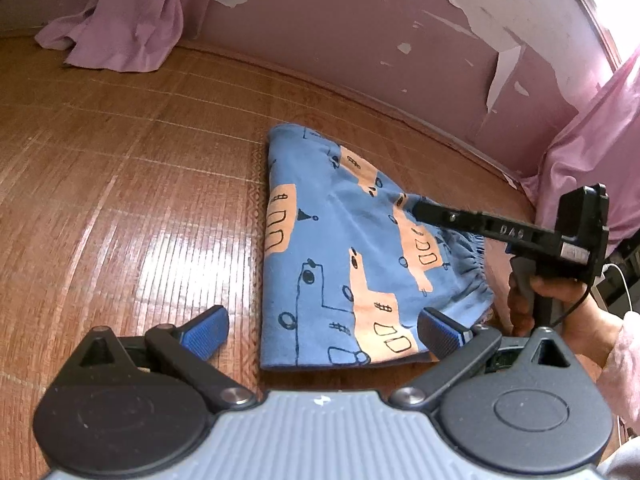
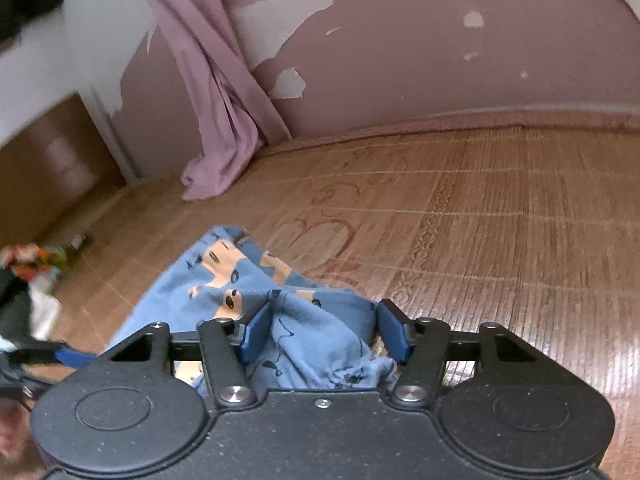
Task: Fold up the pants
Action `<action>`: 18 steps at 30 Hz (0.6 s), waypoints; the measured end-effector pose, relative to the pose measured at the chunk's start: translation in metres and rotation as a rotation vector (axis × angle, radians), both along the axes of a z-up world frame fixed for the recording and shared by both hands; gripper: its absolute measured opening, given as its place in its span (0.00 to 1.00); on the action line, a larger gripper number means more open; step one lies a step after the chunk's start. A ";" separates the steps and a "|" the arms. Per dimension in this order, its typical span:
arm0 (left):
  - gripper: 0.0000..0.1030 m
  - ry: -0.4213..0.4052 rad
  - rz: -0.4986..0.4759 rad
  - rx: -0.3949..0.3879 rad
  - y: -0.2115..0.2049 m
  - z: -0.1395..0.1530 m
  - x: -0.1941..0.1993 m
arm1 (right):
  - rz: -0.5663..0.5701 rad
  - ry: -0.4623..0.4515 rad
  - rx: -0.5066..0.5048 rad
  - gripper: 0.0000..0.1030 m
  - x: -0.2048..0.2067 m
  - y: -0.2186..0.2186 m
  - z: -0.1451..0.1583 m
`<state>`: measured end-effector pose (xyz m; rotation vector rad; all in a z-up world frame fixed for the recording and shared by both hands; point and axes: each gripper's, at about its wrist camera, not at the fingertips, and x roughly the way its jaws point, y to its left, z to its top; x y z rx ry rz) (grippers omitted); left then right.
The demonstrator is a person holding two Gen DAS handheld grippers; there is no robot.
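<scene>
Your blue cotton pants with orange building prints (image 1: 340,248) lie on the woven bamboo mat (image 1: 132,184), already doubled into a compact wedge, the gathered elastic waistband at the right edge and a folded edge along the left. I'd judge you are late in the fold, with one more fold or a final tidy left.

Your left hand-held gripper (image 1: 324,330) hovers at the near edge of the pants with its blue-padded fingers spread wide; the right pad sits over the near right corner, the left pad over bare mat, and nothing is pinched.

Your right hand-held gripper (image 2: 324,330) reaches in over the waistband side. In its own view a bunched ridge of the blue fabric rises between the pads, but the jaws stand apart with a gap on the right, so it does not look clamped.

Next, close the right hand-held gripper on that ridge so all layers are caught, settle the left on the near corner, then carry the waistband side across evenly toward the folded edge.
</scene>
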<state>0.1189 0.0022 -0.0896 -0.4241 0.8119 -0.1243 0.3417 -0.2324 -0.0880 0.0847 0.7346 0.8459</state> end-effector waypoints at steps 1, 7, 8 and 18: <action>1.00 0.000 0.003 -0.001 0.000 0.000 0.000 | 0.001 -0.023 -0.025 0.55 -0.003 0.003 0.000; 1.00 0.009 0.006 0.011 -0.002 0.001 0.001 | -0.003 -0.074 -0.086 0.42 -0.016 0.013 0.001; 1.00 0.010 0.007 0.010 -0.002 0.002 0.001 | -0.003 -0.074 -0.084 0.41 -0.017 0.013 0.001; 0.86 0.013 0.024 -0.002 0.004 0.001 -0.003 | -0.015 -0.053 -0.046 0.37 -0.018 0.005 0.001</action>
